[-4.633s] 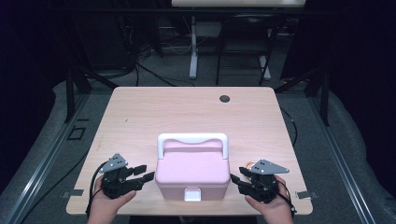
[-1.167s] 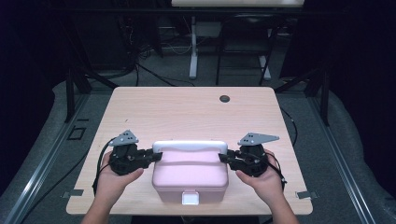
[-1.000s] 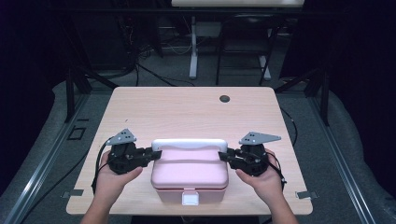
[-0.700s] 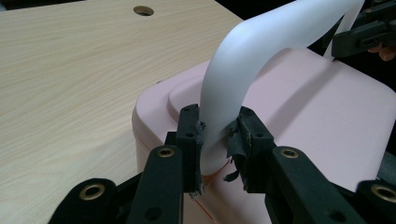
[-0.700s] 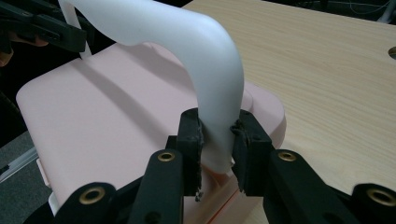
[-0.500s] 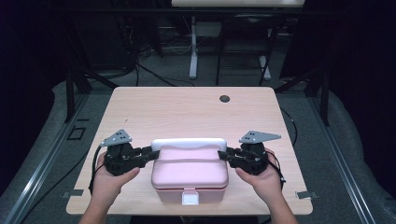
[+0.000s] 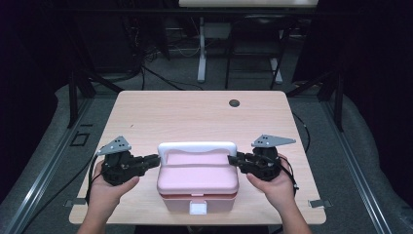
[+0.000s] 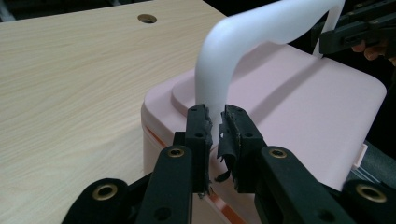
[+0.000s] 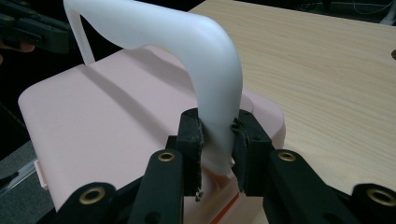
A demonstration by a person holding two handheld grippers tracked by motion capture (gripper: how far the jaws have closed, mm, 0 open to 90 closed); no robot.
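Note:
A pink lidded box (image 7: 197, 180) stands near the table's front edge, its white handle (image 7: 197, 146) raised upright. My left gripper (image 7: 157, 159) reaches in from the left. Its jaws have just been closing, and in the left gripper view the left gripper (image 8: 215, 114) pinches the near leg of the handle (image 8: 261, 28) just above the lid (image 8: 299, 93). My right gripper (image 7: 231, 159) comes in from the right. In the right gripper view the right gripper (image 9: 217, 119) is shut on the other leg of the handle (image 9: 187, 42).
The light wooden table (image 7: 195, 112) has a round cable hole (image 7: 234, 103) near its far edge. A white latch (image 7: 198, 208) sits on the box's front face. Dark floor with cables and frame legs surrounds the table.
Since the earliest frame the handle has swung from flat to upright, and both grippers have come from the front corners to its ends. Over the last second the left gripper shifted slightly left.

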